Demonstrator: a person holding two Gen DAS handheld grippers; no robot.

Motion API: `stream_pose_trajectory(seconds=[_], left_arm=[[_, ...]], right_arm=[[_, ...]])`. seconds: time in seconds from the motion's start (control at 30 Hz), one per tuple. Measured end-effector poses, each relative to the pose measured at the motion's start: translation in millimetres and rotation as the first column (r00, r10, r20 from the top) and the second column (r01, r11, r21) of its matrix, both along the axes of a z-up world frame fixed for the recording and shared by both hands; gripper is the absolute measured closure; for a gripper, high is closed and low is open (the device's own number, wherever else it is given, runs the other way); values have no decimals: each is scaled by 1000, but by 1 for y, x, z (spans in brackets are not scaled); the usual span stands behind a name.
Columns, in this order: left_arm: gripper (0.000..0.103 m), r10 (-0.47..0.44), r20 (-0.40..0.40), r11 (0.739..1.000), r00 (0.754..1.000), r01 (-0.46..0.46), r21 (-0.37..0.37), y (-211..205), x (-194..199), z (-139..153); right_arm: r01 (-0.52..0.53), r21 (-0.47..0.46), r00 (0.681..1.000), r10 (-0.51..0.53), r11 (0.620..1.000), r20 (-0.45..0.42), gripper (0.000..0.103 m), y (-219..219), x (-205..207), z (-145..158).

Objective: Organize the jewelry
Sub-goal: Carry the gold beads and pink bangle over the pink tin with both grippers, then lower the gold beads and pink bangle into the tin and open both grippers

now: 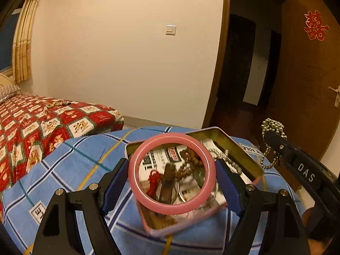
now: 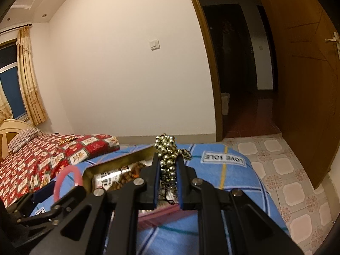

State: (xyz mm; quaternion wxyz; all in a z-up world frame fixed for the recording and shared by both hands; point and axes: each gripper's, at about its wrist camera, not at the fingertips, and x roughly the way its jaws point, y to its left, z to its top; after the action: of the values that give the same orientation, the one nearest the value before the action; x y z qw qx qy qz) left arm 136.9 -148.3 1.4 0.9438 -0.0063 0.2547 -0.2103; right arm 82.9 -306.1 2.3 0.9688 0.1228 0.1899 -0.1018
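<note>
Left wrist view: the left tool (image 1: pixel 172 177) is spread wide but clamped across the pink bangle (image 1: pixel 171 173), which hangs face-on right above the open tin (image 1: pixel 233 148), so the drop is basically straight down. Right wrist view: the right tool (image 2: pixel 169 170) is pinched tight on the gold bead chain (image 2: pixel 167 155), with the tin just below and to its left.

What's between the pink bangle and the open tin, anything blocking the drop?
Nothing visible blocks it. The pink bangle, gripped by the left gripper, hangs right over the open tin. Beads and trinkets already lie inside. The right gripper holds its bead chain alongside.
</note>
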Motion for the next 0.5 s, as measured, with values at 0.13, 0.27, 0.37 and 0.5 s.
stream_pose_trajectory(seconds=[0.13, 0.27, 0.37, 0.5], left_arm=[[22, 15, -8, 1000, 1000, -15, 23, -11, 13, -5], [22, 30, -27, 999, 999, -29, 34, -16, 24, -10], [22, 37, -39, 999, 999, -35, 41, -19, 32, -14], [22, 47, -50, 997, 998, -44, 59, -22, 40, -18]], right_arm=[[-7, -2, 1000, 7, 1000, -8, 87, 5, 20, -2], [-12, -20, 1000, 12, 1000, -21, 87, 6, 35, -6], [-14, -22, 999, 14, 1000, -34, 87, 3, 45, -9], [-16, -4, 999, 16, 1000, -49, 87, -2, 55, -13]])
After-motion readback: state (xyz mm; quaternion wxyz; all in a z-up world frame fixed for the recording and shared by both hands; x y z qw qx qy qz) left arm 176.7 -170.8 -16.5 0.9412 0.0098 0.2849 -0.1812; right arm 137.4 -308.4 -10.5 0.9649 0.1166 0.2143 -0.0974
